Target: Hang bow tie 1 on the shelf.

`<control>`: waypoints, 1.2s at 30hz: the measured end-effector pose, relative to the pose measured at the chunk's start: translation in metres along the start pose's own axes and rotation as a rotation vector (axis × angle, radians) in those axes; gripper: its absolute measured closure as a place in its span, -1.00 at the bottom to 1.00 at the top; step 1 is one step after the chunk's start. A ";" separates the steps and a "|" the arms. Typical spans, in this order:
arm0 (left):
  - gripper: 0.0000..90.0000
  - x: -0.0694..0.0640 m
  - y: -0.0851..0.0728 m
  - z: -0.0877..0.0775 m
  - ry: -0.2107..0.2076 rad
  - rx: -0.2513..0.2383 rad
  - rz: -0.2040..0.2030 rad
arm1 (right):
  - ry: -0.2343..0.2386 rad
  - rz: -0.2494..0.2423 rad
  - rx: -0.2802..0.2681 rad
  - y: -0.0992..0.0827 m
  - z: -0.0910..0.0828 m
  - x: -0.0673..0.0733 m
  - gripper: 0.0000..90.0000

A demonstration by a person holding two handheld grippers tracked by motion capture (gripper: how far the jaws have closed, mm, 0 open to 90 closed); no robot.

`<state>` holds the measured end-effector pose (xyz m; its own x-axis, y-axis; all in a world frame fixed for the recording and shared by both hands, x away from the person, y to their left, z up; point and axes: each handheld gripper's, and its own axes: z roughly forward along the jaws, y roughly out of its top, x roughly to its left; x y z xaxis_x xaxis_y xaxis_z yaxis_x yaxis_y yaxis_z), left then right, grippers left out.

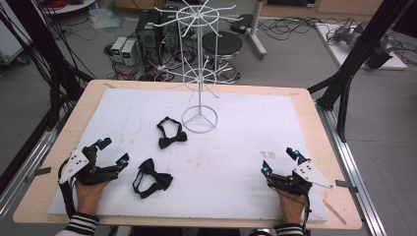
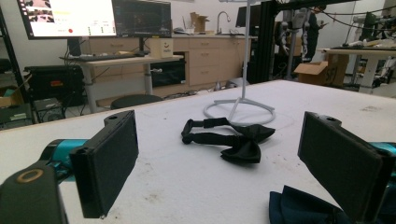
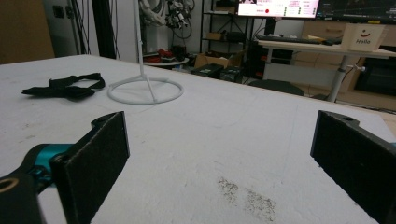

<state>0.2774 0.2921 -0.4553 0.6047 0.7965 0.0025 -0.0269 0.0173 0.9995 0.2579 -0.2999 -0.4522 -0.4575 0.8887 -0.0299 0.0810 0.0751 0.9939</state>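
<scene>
Two black bow ties lie on the white board [image 1: 236,142]. The far bow tie [image 1: 171,133] rests near the base of the white wire rack [image 1: 198,59]; the near bow tie [image 1: 151,178] lies just right of my left gripper [image 1: 113,151]. That gripper rests at the board's front left, open and holding nothing. In the left gripper view the far bow tie [image 2: 232,137] sits ahead between the jaws, and an edge of the near bow tie [image 2: 303,206] shows at the bottom right. My right gripper [image 1: 280,161] stands open at the front right, nothing between its jaws [image 3: 219,154].
The rack's ring base [image 1: 199,119] stands at the board's middle back; the same ring base [image 3: 145,90] shows far left in the right gripper view. The wooden table [image 1: 314,123] frames the board. Black frame posts [image 1: 354,54] rise at the right, with cables and computers on the floor behind.
</scene>
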 end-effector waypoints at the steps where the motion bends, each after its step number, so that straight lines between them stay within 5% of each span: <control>1: -0.72 0.000 0.000 0.000 0.001 0.000 0.000 | -0.002 0.005 -0.002 0.000 0.000 0.000 -0.92; 12: -0.72 0.000 0.001 0.000 -0.008 0.006 -0.013 | -0.008 -0.006 -0.005 0.000 -0.001 0.001 -0.92; 21: -0.73 0.004 0.008 -0.004 -0.068 0.058 -0.038 | -0.004 0.018 -0.001 0.000 0.000 -0.001 -0.92; 28: -0.73 0.008 0.026 -0.004 -0.147 0.122 -0.017 | 0.000 0.019 0.000 0.000 0.000 -0.003 -0.92; 36: -0.73 0.005 0.044 0.011 -0.233 0.201 0.062 | -0.001 0.015 0.003 0.000 0.000 -0.002 -0.92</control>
<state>0.2880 0.2903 -0.4110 0.7737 0.6318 0.0481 0.0740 -0.1655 0.9834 0.2591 -0.3011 -0.4520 -0.4551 0.8903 -0.0147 0.0910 0.0629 0.9939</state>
